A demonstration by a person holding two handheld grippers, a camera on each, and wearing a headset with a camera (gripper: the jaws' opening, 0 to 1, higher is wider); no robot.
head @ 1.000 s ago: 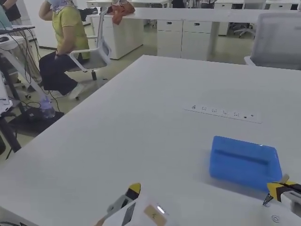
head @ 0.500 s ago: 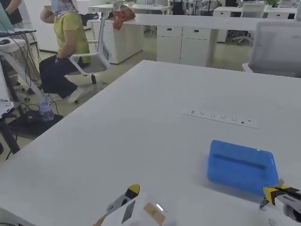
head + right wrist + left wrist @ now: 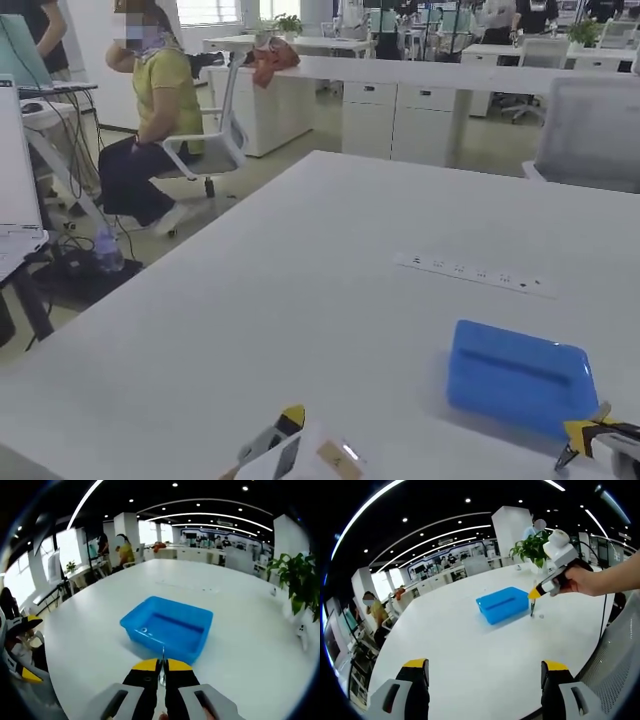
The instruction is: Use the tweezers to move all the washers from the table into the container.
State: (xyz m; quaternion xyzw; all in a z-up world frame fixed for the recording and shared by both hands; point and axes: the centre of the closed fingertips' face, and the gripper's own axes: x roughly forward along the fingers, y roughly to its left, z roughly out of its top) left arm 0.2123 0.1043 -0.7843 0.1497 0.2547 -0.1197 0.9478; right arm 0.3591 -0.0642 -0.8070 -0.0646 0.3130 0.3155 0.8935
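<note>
Judged step: pick-up. Right gripper [image 3: 161, 665] clenched on tweezers [image 3: 162, 655], tips down just near of container [image 3: 165, 647] (one washer [image 3: 144, 629] inside). Left gripper [image 3: 482, 667] released, empty. Next likely needs a precise nip on a table washer.

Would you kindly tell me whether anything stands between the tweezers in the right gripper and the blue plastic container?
Nothing visible does. The right gripper, shut on the thin metal tweezers, faces the open blue plastic container across bare white table.
</note>
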